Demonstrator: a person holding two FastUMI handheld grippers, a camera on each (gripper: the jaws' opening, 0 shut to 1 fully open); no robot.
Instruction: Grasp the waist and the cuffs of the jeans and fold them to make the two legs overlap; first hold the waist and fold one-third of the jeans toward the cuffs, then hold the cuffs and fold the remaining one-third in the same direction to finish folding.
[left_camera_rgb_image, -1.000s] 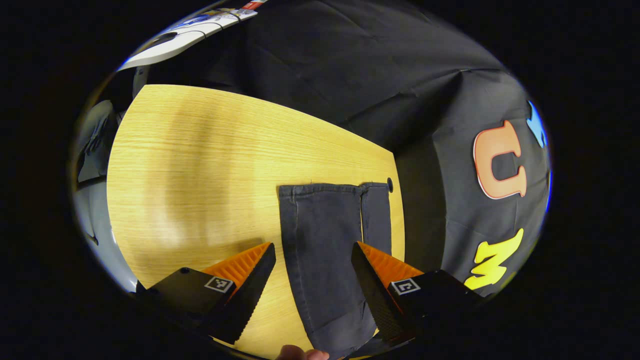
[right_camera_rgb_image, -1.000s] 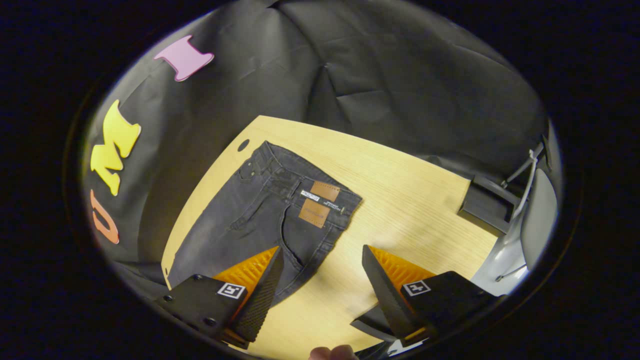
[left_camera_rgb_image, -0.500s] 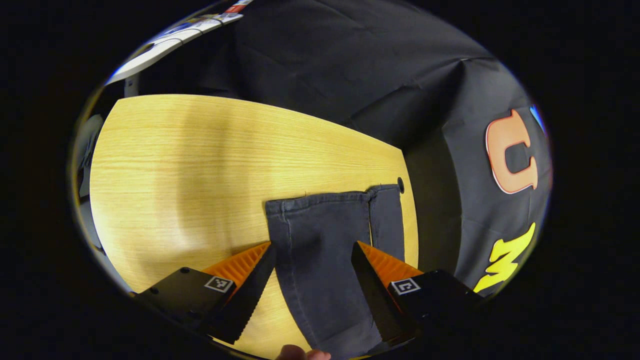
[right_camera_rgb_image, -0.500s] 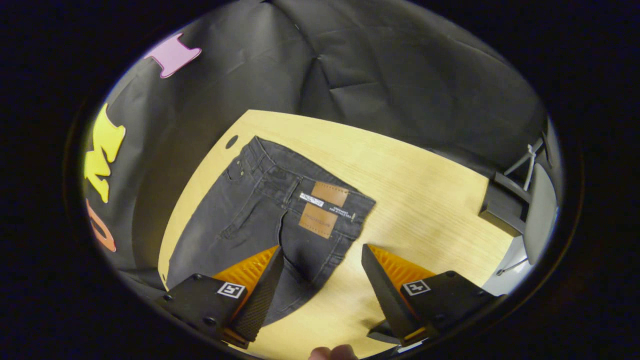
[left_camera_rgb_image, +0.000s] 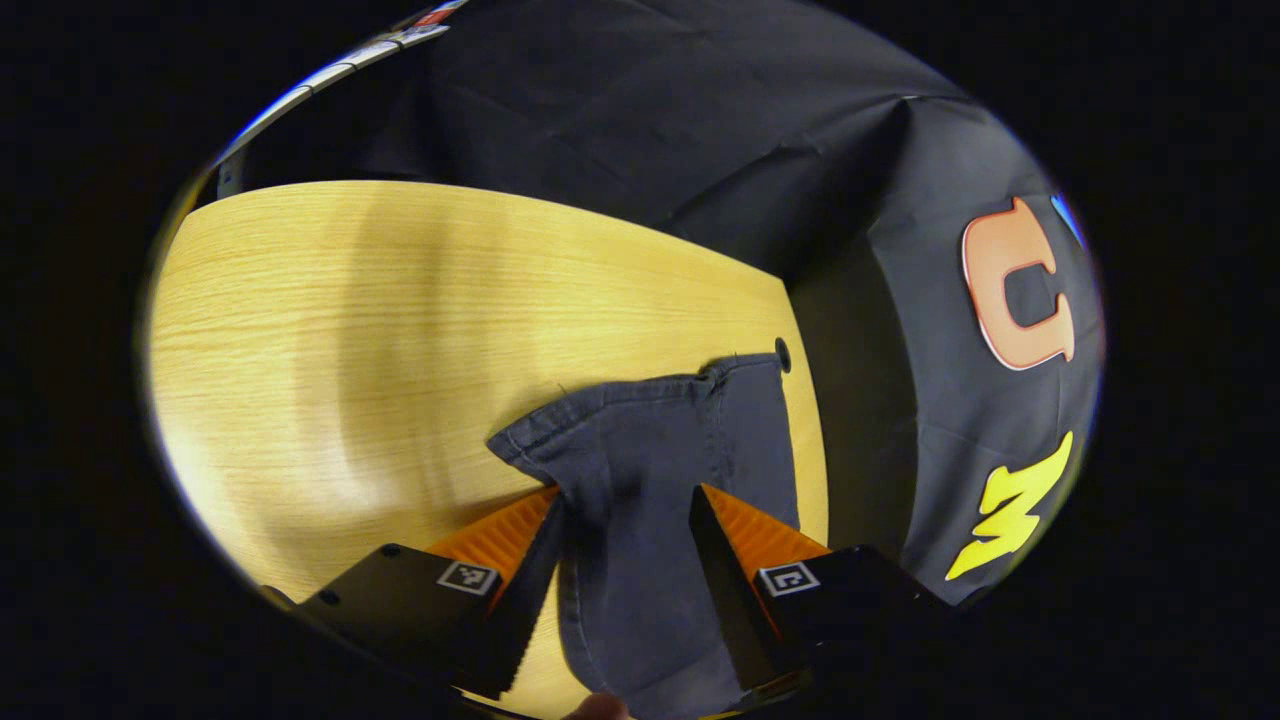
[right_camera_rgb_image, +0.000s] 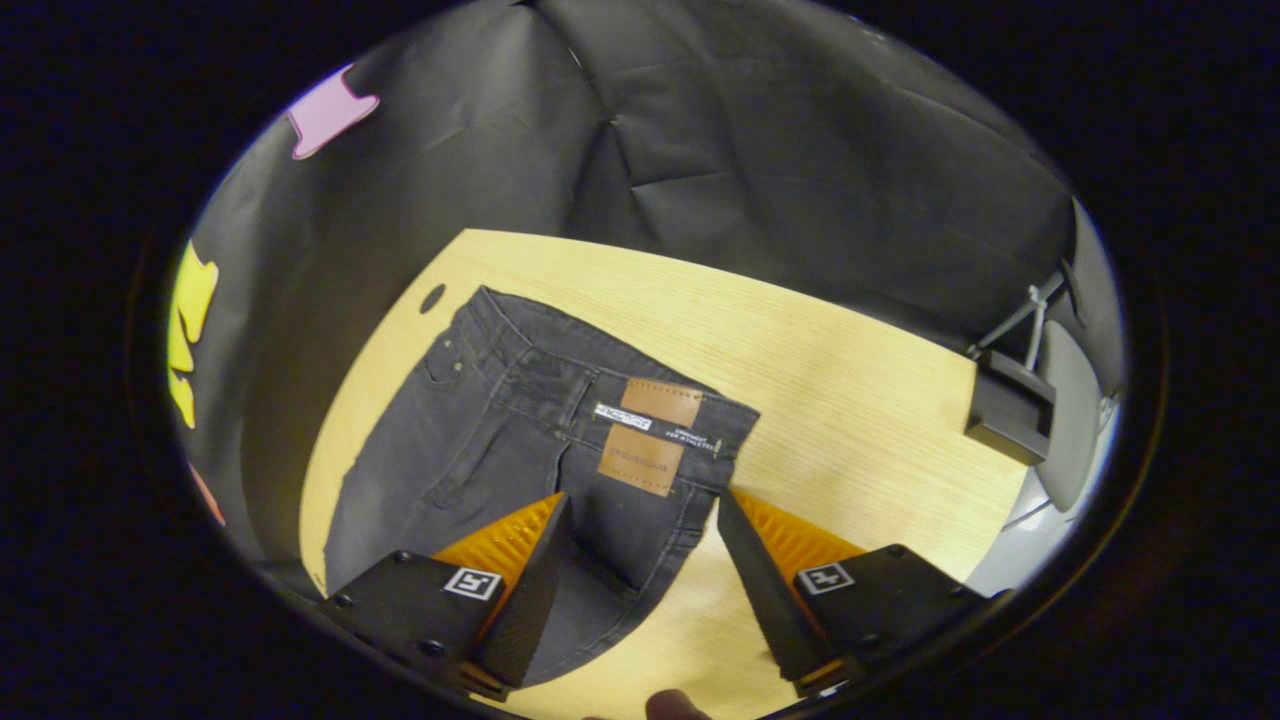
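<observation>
Dark grey jeans (right_camera_rgb_image: 480, 440) lie flat on the wooden table (right_camera_rgb_image: 850, 400). In the right gripper view the waistband (right_camera_rgb_image: 560, 345) and its two brown leather patches (right_camera_rgb_image: 650, 430) are just ahead of my right gripper (right_camera_rgb_image: 640, 510). It is open and straddles the seat fabric below the patches. In the left gripper view the cuff end of the jeans (left_camera_rgb_image: 680, 430) runs between the fingers of my left gripper (left_camera_rgb_image: 625, 510). That gripper stands open, low over the leg. The cuff's left corner (left_camera_rgb_image: 520, 440) is rumpled and turned up.
A small round hole (left_camera_rgb_image: 782, 353) marks the table corner beside the cuffs, and another hole (right_camera_rgb_image: 432, 297) sits by the waist. The table edge runs close along the jeans. A black box and a chair (right_camera_rgb_image: 1010, 405) stand beyond the far right edge.
My left gripper has come down onto the leg, its fingers a little closer together, and the cuff's left corner has bunched up. The right gripper has moved forward toward the waistband.
</observation>
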